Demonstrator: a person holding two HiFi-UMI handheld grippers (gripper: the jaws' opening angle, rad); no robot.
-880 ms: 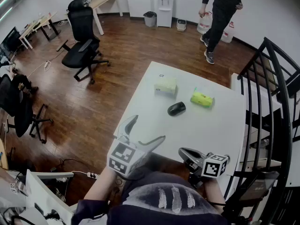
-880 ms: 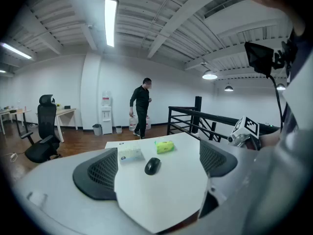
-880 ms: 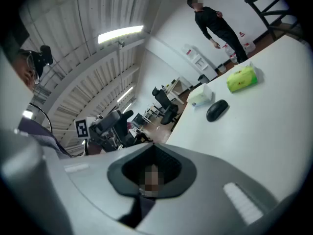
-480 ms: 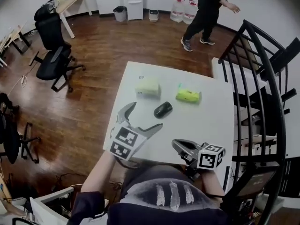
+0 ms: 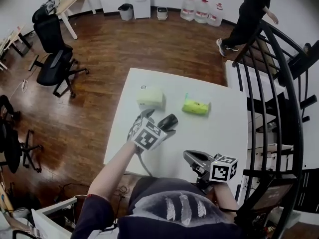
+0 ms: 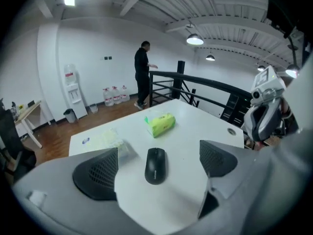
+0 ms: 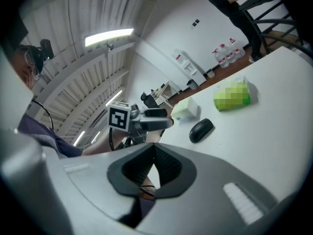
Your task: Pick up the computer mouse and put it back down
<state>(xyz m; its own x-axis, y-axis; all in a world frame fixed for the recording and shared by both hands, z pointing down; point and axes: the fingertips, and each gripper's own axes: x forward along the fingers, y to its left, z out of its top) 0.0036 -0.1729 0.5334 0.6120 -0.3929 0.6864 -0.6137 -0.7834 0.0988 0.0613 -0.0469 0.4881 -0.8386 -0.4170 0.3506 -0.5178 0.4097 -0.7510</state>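
Head view looks down on the white table (image 5: 219, 138), with my left gripper (image 5: 155, 124) reached out over its middle and my right gripper (image 5: 195, 159) held back near the edge closest to me. The computer mouse (image 5: 169, 121) is black and lies flat on the table, right at the front of my left gripper.

Seen in the left gripper view, my left jaws stand spread as wide as they go. The mouse sits on the tabletop in the gap between them, its length pointing away from me. Neither pad touches it; there is bare table on both sides of it.

Looking at the right gripper view, my right jaws are pressed together with nothing between them, and the gripper hangs above the table, well apart from the mouse.

Beyond the mouse lie two packs of tissues: a pale pack (image 5: 151, 97) to the left and a green pack (image 5: 196, 106) to the right, both apart from the mouse and from each other.

Off the table, a black railing (image 5: 279, 83) runs along the right side, an office chair (image 5: 52, 59) stands on the wooden floor at left, and a person (image 5: 251, 14) in dark clothes walks near some water bottles (image 5: 202, 9) by the far wall.
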